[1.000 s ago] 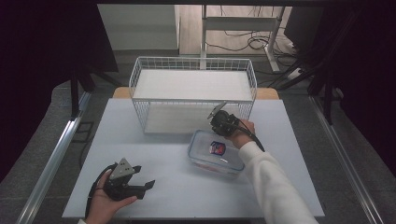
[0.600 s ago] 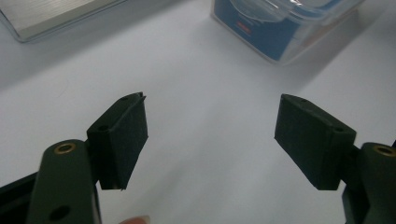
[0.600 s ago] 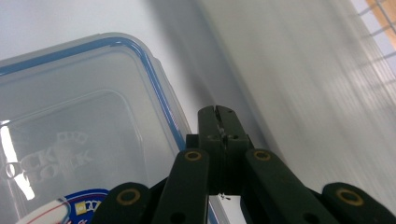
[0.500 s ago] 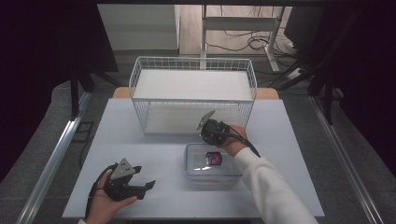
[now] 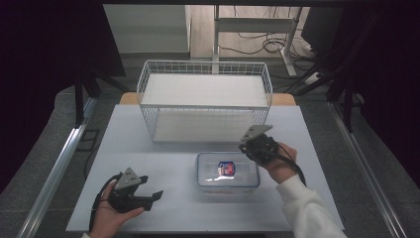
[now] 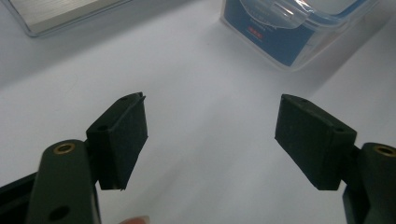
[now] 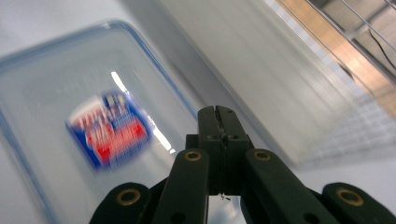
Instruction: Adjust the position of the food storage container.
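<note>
Clear lidded box (image 5: pixel 228 171) with red-blue label lies flat on white worktop (image 5: pixel 168 148), just in front of wire basket (image 5: pixel 205 101). Left tongs (image 5: pixel 148 191) low at worktop's near left, well apart from box; jaws spread wide, nothing between them, box corner (image 6: pixel 292 32) beyond in left gripper view. Right tongs (image 5: pixel 250 148) at box's far right corner, above lid; jaws pressed together, holding nothing. Right gripper view blurred: box (image 7: pixel 93 126) below closed tips, basket (image 7: pixel 327 84) at right.
</note>
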`<action>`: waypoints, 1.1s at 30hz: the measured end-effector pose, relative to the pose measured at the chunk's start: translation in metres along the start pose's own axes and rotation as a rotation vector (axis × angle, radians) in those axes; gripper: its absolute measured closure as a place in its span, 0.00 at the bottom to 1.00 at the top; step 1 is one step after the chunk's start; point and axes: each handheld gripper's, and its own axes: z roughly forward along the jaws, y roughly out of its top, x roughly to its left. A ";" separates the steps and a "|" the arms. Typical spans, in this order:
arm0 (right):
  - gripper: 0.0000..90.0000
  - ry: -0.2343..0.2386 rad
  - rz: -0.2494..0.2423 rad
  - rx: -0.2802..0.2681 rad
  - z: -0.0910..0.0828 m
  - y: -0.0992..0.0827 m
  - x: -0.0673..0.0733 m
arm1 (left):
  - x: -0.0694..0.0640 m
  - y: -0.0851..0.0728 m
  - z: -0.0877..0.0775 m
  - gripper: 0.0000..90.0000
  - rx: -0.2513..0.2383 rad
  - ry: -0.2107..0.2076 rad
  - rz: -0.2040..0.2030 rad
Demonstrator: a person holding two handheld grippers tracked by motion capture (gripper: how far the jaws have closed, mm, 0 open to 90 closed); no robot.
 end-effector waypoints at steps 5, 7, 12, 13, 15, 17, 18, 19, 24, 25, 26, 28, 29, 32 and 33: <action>0.99 -0.029 0.127 0.009 -0.018 -0.044 -0.012 | -0.001 0.001 0.001 0.27 -0.001 0.004 -0.002; 0.99 -0.034 0.186 0.010 -0.017 -0.060 -0.015 | -0.001 0.002 0.002 0.28 0.003 0.005 -0.001; 0.99 -0.013 0.293 0.049 -0.006 -0.083 -0.017 | 0.000 0.003 0.002 0.28 -0.004 0.006 -0.005; 0.99 -0.010 0.299 0.070 -0.001 -0.086 -0.016 | 0.001 0.003 0.002 0.28 -0.004 0.005 -0.002; 0.99 0.019 0.316 0.100 0.011 -0.091 -0.014 | 0.001 0.003 0.002 0.28 -0.003 0.005 -0.002; 0.99 0.030 0.310 0.110 0.016 -0.090 -0.011 | 0.001 0.003 0.003 0.28 0.001 0.005 0.001; 0.99 0.030 0.310 0.110 0.016 -0.090 -0.011 | 0.001 0.003 0.003 0.28 0.001 0.005 0.001; 0.99 0.032 0.305 0.111 0.017 -0.088 -0.010 | 0.001 0.003 0.003 0.28 0.000 0.004 0.002; 0.99 0.030 0.300 0.117 0.020 -0.085 -0.008 | 0.002 0.003 0.001 0.28 -0.003 0.013 -0.003; 0.99 0.030 0.295 0.117 0.021 -0.083 -0.007 | 0.003 0.003 0.001 0.28 -0.006 0.014 -0.006; 0.99 0.029 0.290 0.120 0.022 -0.081 -0.006 | 0.004 0.003 0.000 0.28 -0.004 0.016 -0.006; 0.99 0.033 0.288 0.119 0.024 -0.080 -0.005 | 0.004 0.003 0.000 0.28 -0.004 0.019 -0.007; 0.99 0.039 0.281 0.118 0.026 -0.076 -0.003 | 0.004 0.003 0.000 0.28 -0.004 0.020 -0.007; 0.99 0.053 0.253 0.114 0.033 -0.066 0.004 | 0.004 0.003 0.000 0.28 -0.003 0.020 -0.005; 0.99 0.056 0.245 0.113 0.035 -0.063 0.007 | 0.004 0.003 0.000 0.28 -0.005 0.023 -0.004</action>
